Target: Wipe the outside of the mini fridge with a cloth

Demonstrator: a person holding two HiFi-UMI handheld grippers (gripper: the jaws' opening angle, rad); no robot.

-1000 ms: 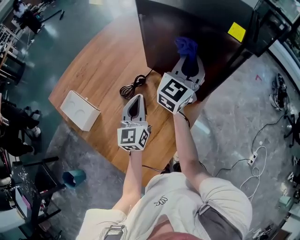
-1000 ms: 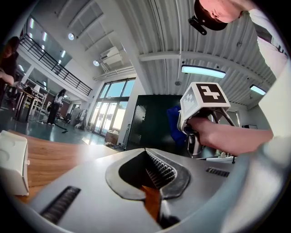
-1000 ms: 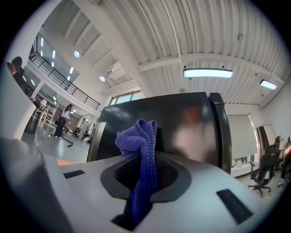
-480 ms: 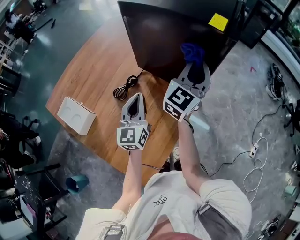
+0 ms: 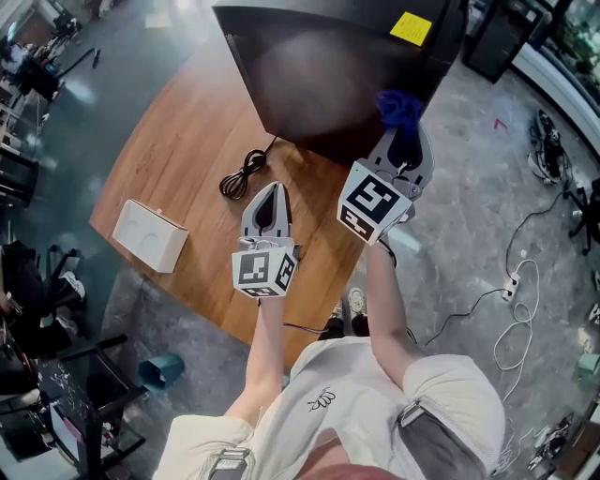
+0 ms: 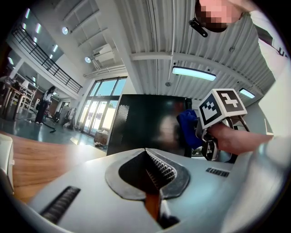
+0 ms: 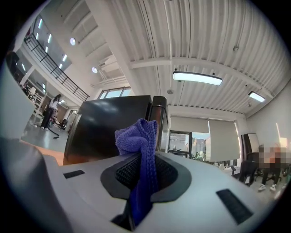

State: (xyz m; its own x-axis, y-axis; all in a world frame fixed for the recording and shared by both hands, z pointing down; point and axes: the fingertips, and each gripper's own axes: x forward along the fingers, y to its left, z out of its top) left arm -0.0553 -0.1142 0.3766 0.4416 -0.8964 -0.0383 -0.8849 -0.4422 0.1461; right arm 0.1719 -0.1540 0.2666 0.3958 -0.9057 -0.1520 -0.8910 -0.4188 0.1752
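Observation:
The black mini fridge (image 5: pixel 328 66) stands on the round wooden table (image 5: pixel 187 141), with a yellow sticker (image 5: pixel 411 28) on its top. My right gripper (image 5: pixel 405 141) is shut on a bunched blue cloth (image 5: pixel 400 108), held against the fridge's right front corner. The right gripper view shows the cloth (image 7: pixel 141 154) pinched between the jaws with the fridge (image 7: pixel 109 127) close behind. My left gripper (image 5: pixel 269 202) hovers over the table in front of the fridge, shut with nothing in it. From the left gripper view the fridge (image 6: pixel 145 129) fills the middle, the cloth (image 6: pixel 187 127) at its right.
A coiled black power cord (image 5: pixel 241 173) lies on the table left of the left gripper. A white box (image 5: pixel 148 234) sits near the table's left edge. Cables and a power strip (image 5: pixel 511 286) lie on the grey floor at right. A teal bin (image 5: pixel 161 370) stands below the table.
My right gripper with the cloth has slid rightward along the fridge's front to its right corner. The left gripper has hardly moved.

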